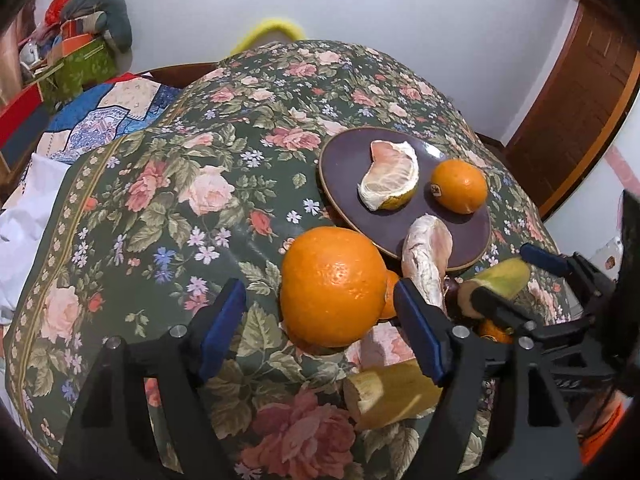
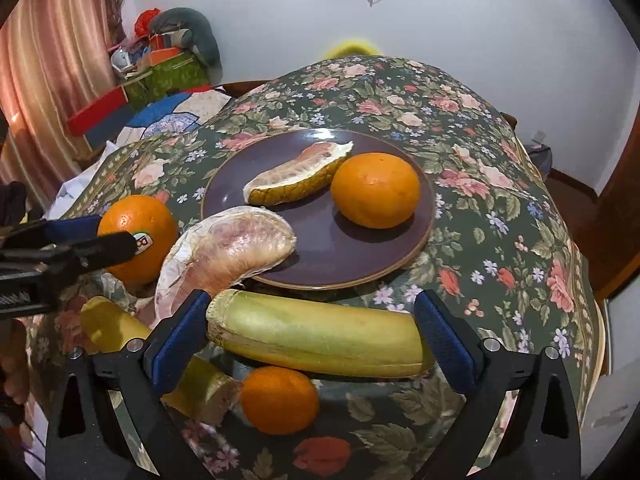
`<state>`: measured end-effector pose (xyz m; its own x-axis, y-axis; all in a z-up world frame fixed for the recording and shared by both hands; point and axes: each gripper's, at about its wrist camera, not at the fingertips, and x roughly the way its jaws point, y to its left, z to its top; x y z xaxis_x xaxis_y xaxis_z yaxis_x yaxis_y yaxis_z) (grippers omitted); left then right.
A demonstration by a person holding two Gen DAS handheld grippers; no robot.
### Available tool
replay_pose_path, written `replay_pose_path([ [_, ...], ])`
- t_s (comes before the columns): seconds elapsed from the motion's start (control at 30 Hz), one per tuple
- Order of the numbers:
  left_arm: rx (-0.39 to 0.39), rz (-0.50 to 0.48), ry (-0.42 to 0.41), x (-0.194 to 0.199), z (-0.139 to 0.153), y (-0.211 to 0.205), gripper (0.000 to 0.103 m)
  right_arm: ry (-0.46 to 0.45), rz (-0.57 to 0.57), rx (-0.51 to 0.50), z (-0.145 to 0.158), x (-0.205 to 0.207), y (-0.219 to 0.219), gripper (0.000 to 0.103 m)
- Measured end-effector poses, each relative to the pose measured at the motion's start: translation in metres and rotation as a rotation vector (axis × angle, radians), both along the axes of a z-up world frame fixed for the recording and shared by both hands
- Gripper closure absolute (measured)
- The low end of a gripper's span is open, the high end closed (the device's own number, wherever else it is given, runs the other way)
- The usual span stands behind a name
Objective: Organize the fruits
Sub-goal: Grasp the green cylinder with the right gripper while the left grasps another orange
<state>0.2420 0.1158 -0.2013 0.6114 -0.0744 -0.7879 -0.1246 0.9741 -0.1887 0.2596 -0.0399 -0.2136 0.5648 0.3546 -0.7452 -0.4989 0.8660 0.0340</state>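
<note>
— Right wrist view first: what's nearest you?

— My right gripper (image 2: 312,324), fingers spread wide, with a long yellow-green banana piece (image 2: 320,332) lying crosswise between them; whether the pads touch it, I cannot tell. A small orange (image 2: 279,399) sits below it on the floral tablecloth (image 2: 500,200).

— And your left?

— My left gripper (image 1: 320,312) is open too, around a big orange (image 1: 330,286); contact I can't confirm. Another banana piece (image 1: 394,396) lies by its right finger.

— Farther out?

— A peeled pomelo segment (image 2: 224,256) leans on the rim of the dark plate (image 2: 320,256), which holds a pomelo wedge (image 2: 296,176) beside an orange (image 2: 376,190).
</note>
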Motion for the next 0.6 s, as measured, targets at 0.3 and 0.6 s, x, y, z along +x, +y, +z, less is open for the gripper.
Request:
replay_pose_path([
  [0.3,-0.010,0.011,0.022,0.015,-0.016,-0.005,0.027,-0.003,-0.027,0.002,0.003,-0.001,-0.030,0.008],
  [0.6,-0.039,0.011,0.006,0.017,-0.016,-0.004,0.043,0.023,-0.043,0.002,-0.002,-0.005,-0.054,0.019],
])
